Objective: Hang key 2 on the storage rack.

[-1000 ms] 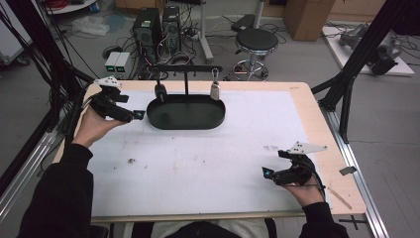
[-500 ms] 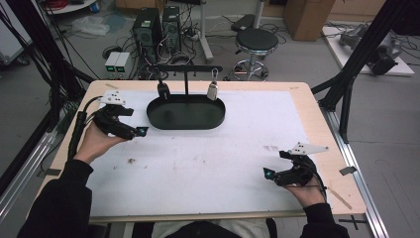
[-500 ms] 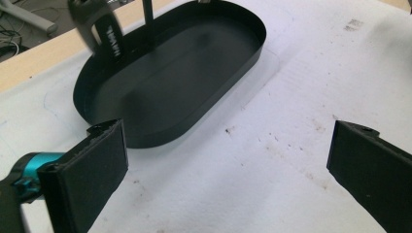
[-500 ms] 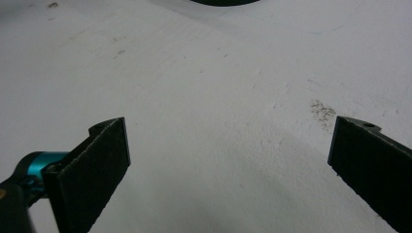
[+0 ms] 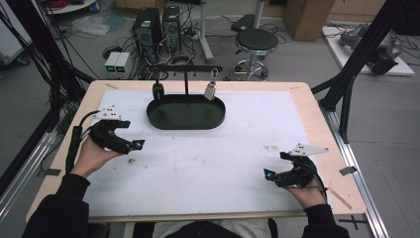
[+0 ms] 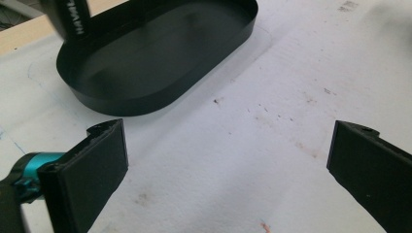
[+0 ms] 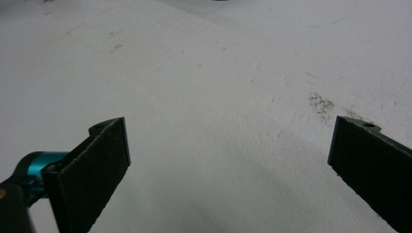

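White padding is covering the wooden table (image 5: 317, 106), with computer towers and a round stool standing on the floor beyond it. Nearest the left gripper (image 5: 132, 145) is lying the black oval metal tray (image 5: 185, 119), set toward the far edge, just ahead of that gripper and well apart from the right gripper (image 5: 270, 174); a thin black T-shaped stand (image 5: 186, 74) is rising from it, probably so the dark tag (image 5: 157, 89) and the silvery tag (image 5: 210, 91) can be hanging clear above the rim. In the left gripper view the tray (image 6: 160, 53) is looking shallow, matte and empty. Both grippers are gaping wide with nothing between the jaws, the right one hovering low over bare padding, seemingly waiting
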`<state>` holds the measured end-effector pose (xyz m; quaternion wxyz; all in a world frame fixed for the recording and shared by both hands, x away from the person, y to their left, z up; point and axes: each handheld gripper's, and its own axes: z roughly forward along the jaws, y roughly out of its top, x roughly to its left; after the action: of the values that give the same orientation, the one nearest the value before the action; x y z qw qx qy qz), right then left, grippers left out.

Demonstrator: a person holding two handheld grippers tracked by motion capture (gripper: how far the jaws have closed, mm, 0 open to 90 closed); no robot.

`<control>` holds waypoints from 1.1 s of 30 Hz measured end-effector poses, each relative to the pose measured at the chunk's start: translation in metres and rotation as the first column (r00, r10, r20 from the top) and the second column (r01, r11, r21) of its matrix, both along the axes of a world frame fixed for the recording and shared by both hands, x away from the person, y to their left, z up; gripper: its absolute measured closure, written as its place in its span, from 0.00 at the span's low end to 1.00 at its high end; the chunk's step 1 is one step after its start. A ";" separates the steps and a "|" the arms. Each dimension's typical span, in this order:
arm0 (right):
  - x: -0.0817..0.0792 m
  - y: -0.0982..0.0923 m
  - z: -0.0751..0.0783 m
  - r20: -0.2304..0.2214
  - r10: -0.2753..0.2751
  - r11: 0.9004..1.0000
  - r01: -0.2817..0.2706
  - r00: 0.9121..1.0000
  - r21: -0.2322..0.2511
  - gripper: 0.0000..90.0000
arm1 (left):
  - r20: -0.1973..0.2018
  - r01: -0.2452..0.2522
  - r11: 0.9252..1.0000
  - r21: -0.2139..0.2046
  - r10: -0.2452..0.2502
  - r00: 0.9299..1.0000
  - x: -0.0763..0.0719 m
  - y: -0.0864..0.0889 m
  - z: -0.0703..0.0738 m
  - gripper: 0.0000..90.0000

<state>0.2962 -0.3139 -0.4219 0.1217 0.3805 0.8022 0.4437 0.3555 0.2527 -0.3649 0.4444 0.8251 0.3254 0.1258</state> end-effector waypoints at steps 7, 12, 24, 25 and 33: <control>-0.001 -0.001 0.000 0.004 -0.001 1.000 0.001 1.000 0.001 0.01 | -0.001 0.010 1.000 0.006 -0.010 1.000 -0.018 0.005 -0.011 0.02; -0.001 0.000 0.000 0.005 0.005 1.000 -0.005 1.000 0.002 0.01 | -0.003 0.035 0.999 0.029 -0.035 0.999 -0.029 0.005 -0.017 0.02; -0.003 0.001 0.000 0.005 0.014 1.000 -0.014 1.000 -0.002 0.01 | -0.006 0.026 0.999 0.039 -0.026 1.000 -0.053 0.017 -0.036 0.02; -0.003 0.002 0.000 0.005 0.014 1.000 -0.014 1.000 -0.003 0.01 | -0.007 0.024 0.999 0.039 -0.024 1.000 -0.055 0.018 -0.038 0.02; -0.003 0.003 -0.001 0.009 0.020 1.000 -0.020 1.000 -0.006 0.01 | -0.016 0.038 0.999 0.013 -0.038 0.999 -0.055 0.021 -0.048 0.02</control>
<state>0.2937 -0.3113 -0.4226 0.1219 0.3699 0.8069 0.4441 0.3001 0.2732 -0.4127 0.4387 0.8350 0.3123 0.1131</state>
